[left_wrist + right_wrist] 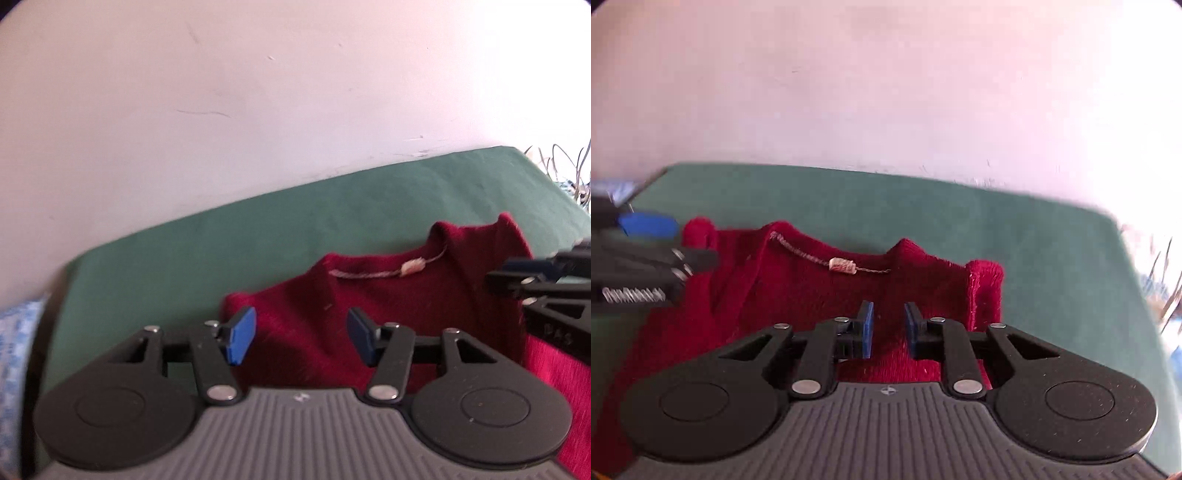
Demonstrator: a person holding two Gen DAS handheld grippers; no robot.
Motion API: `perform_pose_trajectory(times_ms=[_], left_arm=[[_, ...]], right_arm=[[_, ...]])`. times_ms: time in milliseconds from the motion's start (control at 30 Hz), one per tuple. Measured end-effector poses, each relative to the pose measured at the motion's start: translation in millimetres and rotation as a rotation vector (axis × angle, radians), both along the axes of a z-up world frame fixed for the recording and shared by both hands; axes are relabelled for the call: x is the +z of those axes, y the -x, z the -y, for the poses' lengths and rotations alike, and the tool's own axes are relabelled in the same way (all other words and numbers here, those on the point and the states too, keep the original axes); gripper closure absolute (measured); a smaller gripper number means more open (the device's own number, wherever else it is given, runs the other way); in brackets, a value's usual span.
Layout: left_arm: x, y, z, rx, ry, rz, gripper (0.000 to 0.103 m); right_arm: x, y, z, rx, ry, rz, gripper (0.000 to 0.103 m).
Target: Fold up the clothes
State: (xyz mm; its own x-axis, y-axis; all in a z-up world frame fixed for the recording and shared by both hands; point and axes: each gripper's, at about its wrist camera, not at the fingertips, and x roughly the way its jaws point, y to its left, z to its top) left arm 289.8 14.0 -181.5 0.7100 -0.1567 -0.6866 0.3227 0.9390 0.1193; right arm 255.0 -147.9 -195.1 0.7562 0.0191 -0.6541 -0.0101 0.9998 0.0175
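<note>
A dark red knitted garment (798,295) lies rumpled on a flat bench covered in green cloth (1052,266), its neckline edge, with a pale cord and a small whitish tag (842,266), turned toward the pinkish-white wall (886,92). Beyond that neckline a broad strip of bare green cover runs to the wall, and more bare green lies past the garment's right edge, where the knit stands up in a folded ridge. The left gripper (301,338) hovers over the garment's left part with its blue-padded jaws wide apart, nothing between them; the garment's left edge sits just beside its left pad, with open green cover beyond toward the bench corner. The right gripper (888,330) is low over the garment's right half, its jaws a narrow gap apart with red knit showing behind the gap; whether they pinch any fabric cannot be told. In the left wrist view the garment's right corner is raised into a peak beside the right gripper's tip.
</note>
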Motion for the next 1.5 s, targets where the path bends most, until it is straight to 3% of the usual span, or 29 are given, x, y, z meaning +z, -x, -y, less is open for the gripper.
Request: perform_pose_trajectory(times_ms=[100,167,267,333,367,400,433,567,600,667,767,867,967,1033,1167,1233,1333,1433,1500], left_arm=[[-12,-18,14,0.008,-0.014,-0.031,0.046],[-17,-26,21,0.010,-0.011,-0.049,0.048],[-25,-37,30,0.027,-0.020,-0.054,0.050],[-30,-41,29,0.063,-0.026,-0.046,0.050],[-31,-41,27,0.071,-0.015,-0.047,0.050],[-31,-42,25,0.076,-0.011,-0.048,0.049],[-31,-41,24,0.085,-0.025,-0.039,0.049],[-30,-37,27,0.110,-0.101,-0.003,0.049],[-28,-36,29,0.119,-0.121,0.003,0.055],[-20,-35,32,0.095,-0.073,0.018,0.053],[-24,-45,43,0.093,-0.096,-0.005,0.052],[-29,-53,45,0.099,-0.112,0.008,0.048],[-30,-56,46,0.109,-0.130,0.025,0.036],[-29,-56,41,0.112,-0.111,0.012,0.037],[-24,-49,33,0.122,-0.093,-0.014,0.044],[-29,-44,37,0.117,-0.121,-0.009,0.043],[-30,-38,44,0.112,-0.164,0.012,0.047],[-18,-10,37,0.111,-0.131,0.002,0.046],[-10,8,32,0.110,-0.109,-0.005,0.037]], right_arm=[[-3,-20,12,0.015,-0.106,-0.018,0.084],[-4,-37,12,0.088,-0.132,-0.059,0.085],[-6,-61,4,0.166,-0.090,-0.119,0.086],[-10,-70,3,0.159,-0.033,-0.135,0.086],[-12,-72,6,0.139,-0.027,-0.141,0.096],[-12,-72,10,0.126,-0.032,-0.133,0.098],[-13,-72,14,0.114,-0.031,-0.129,0.103],[-12,-72,22,0.080,0.000,-0.116,0.103],[-9,-72,23,0.075,-0.017,-0.120,0.103],[0,-68,24,0.096,-0.099,-0.082,0.098],[-3,-75,14,0.130,-0.112,-0.106,0.098],[-12,-79,6,0.145,-0.062,-0.110,0.099],[-14,-78,6,0.142,-0.014,-0.072,0.100],[-13,-74,2,0.134,0.013,-0.060,0.099],[0,-55,11,0.128,-0.126,-0.072,0.092],[-6,-48,9,0.131,-0.113,-0.116,0.090],[-11,-52,5,0.119,-0.040,-0.106,0.093],[2,-45,13,0.046,-0.102,-0.095,0.089],[15,-21,16,0.032,-0.124,-0.083,0.083]])
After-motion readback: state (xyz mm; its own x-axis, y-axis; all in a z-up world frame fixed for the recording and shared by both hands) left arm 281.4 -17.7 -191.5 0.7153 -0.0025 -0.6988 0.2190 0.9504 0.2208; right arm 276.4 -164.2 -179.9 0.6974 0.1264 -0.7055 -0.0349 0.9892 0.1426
